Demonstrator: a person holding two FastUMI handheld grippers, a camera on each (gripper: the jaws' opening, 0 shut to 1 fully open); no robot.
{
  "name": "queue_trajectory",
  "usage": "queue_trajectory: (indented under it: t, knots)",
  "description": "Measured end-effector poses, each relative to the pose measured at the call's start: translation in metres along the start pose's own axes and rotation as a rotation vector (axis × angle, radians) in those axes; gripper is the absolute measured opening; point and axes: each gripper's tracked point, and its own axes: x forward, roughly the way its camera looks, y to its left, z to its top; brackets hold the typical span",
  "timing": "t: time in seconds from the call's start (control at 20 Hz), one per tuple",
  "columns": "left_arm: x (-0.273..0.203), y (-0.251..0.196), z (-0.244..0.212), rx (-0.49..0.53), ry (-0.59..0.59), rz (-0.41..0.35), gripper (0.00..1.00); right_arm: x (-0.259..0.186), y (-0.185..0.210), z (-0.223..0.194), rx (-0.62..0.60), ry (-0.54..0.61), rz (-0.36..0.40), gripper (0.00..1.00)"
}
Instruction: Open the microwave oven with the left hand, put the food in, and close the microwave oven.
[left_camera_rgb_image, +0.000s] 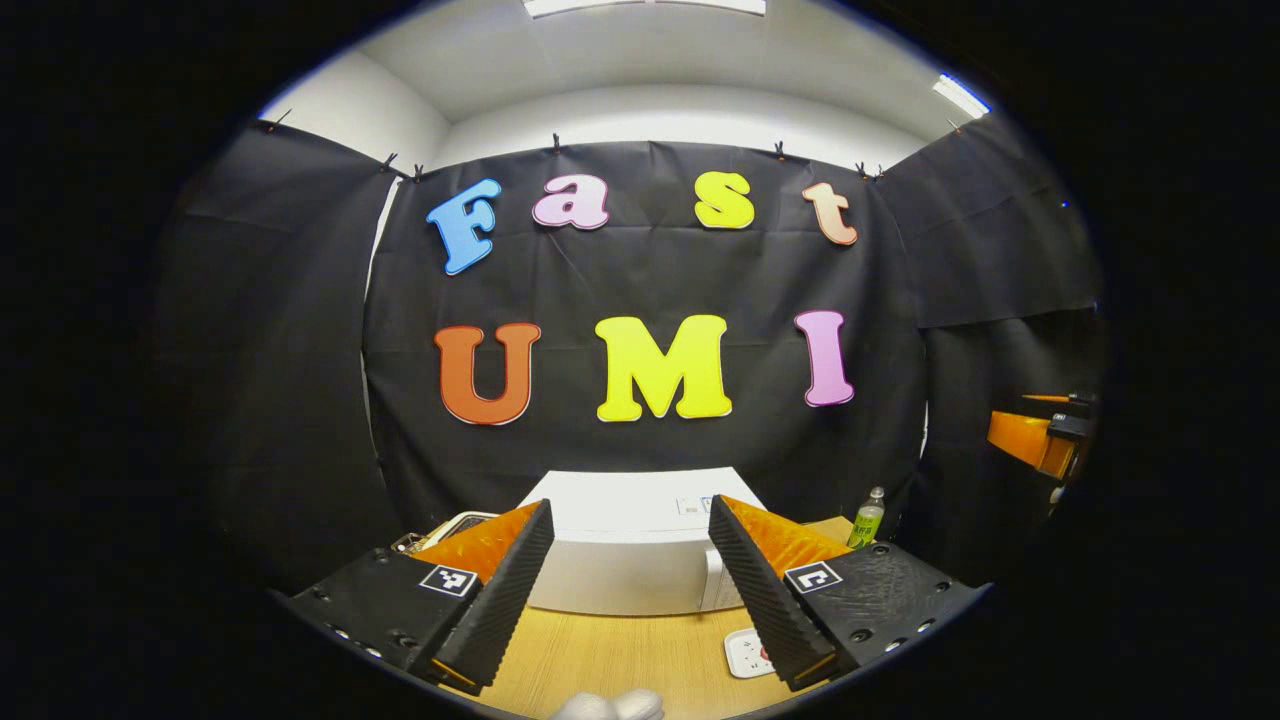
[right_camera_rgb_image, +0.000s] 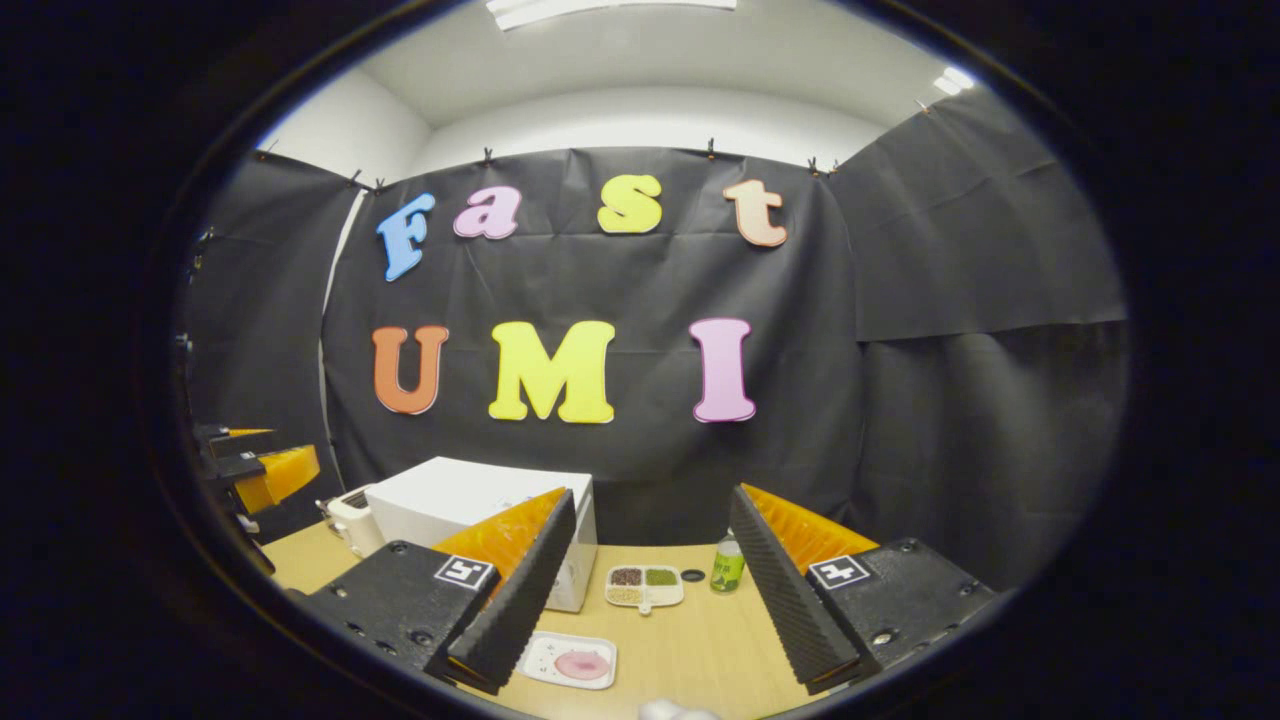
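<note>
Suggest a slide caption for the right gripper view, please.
Open right gripper above the table, facing a closed microwave, pink food on a tray and a bottle.

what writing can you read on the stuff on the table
Green bottle label: too small to read.
Sticker on top of the microwave oven: too blurred to read.
Square tags: black-and-white patterns, no words.
No text on these things can be read.
</note>
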Motion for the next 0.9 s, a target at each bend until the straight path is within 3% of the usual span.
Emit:
queue_trajectory:
  t: [0.2,0.55,0.9]
  knots:
    - [0.018,-0.020,-0.042,-0.002,0.000,-0.024,0.96,0.002,-0.015,0.007,-0.025,-0.002,-0.012,0.99]
    - [0.069,-0.087,-0.135,-0.019,0.049,-0.154,0.96,-0.008,-0.042,0.022,-0.046,-0.006,-0.049,0.99]
    - [0.154,-0.116,-0.213,-0.001,0.148,-0.147,0.96,-0.037,-0.073,0.007,-0.056,0.053,-0.129,1.00]
